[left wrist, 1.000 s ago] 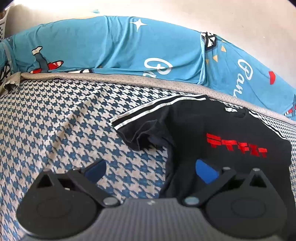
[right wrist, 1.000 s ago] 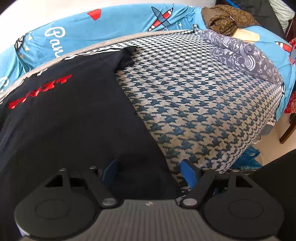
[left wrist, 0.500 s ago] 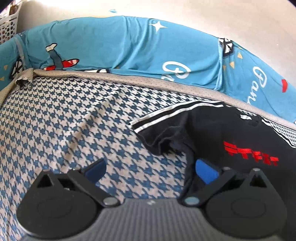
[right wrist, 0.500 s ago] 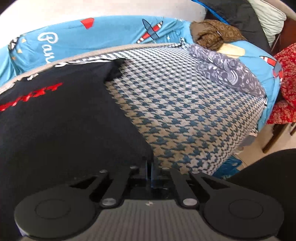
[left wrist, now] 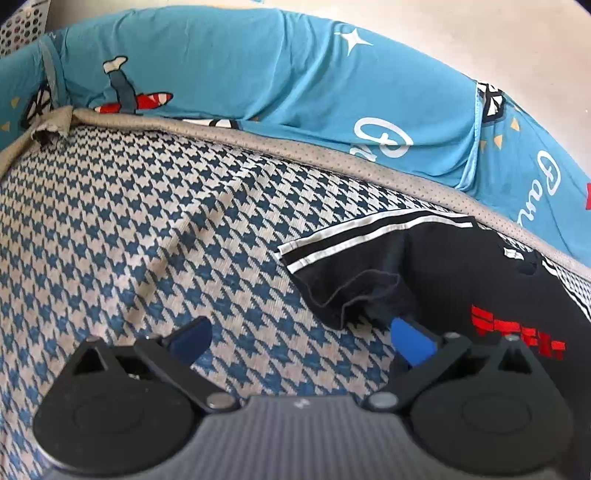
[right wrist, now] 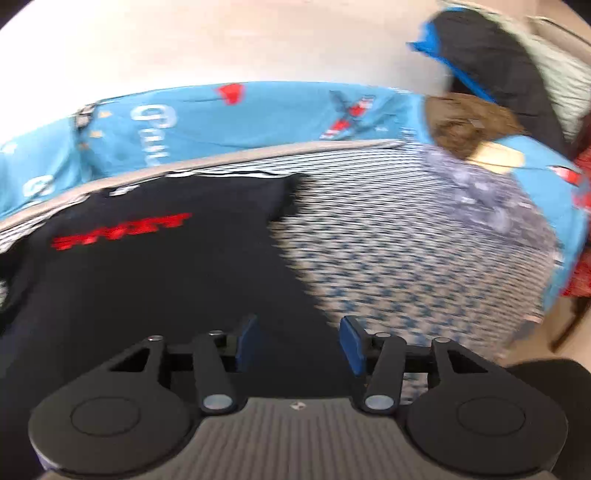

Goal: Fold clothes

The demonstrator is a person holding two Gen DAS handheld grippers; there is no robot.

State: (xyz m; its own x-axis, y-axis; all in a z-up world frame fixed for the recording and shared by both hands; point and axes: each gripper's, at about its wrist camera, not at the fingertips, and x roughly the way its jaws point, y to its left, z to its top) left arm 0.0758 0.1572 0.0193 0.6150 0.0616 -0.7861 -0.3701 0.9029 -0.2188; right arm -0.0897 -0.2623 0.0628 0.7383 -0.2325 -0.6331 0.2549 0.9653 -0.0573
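Observation:
A black T-shirt [left wrist: 461,273] with red lettering and white sleeve stripes lies spread on the blue-and-cream houndstooth bed cover [left wrist: 147,240]. My left gripper [left wrist: 301,332] is open, low over the cover. Its right fingertip [left wrist: 410,338] sits at the rumpled edge of the shirt's left sleeve. In the blurred right wrist view the same T-shirt [right wrist: 166,280] fills the lower left. My right gripper [right wrist: 299,343] is open above the shirt's lower right edge, with black fabric showing under the gap between its pads.
A blue cartoon-print bedsheet [left wrist: 295,81] rises along the wall behind the cover. A grey patterned garment [right wrist: 491,199] and a brown one [right wrist: 465,125] lie at the far right of the bed. A red cloth [right wrist: 580,273] hangs by the bed's right edge. A white basket [left wrist: 22,26] stands at the far left.
My right gripper shut at the shirt's lower right edge half a second ago and now stands open, its view blurred with motion. My left gripper moved left; the shirt sits farther right in its view.

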